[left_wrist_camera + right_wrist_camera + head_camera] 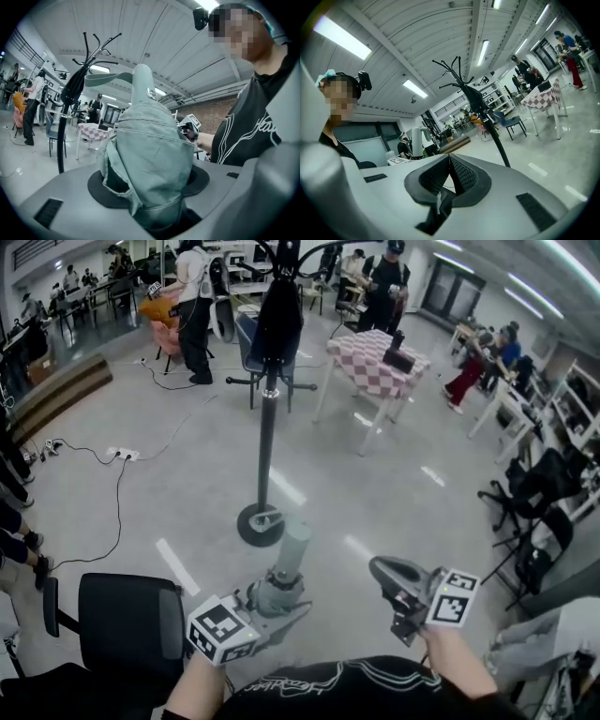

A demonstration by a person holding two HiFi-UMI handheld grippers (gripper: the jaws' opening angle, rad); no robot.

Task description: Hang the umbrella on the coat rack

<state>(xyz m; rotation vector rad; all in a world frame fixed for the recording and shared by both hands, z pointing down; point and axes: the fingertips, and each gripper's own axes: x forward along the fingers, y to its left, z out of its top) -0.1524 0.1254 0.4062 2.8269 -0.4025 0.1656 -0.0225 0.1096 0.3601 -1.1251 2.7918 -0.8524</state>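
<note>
Umbrella, head view: folded, pinched in the left claw; right claw beside it, both held low and forward, coat rack well apart at 12 o'clock. Left gripper view: loose strap could miss the rack if approached askew. Right gripper view: claw pressed together, seemingly empty, roughly level.

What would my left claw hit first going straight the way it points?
Nothing close, it seems: the left claw, gripping the umbrella, aims right of the coat rack, toward the checked table.
</note>
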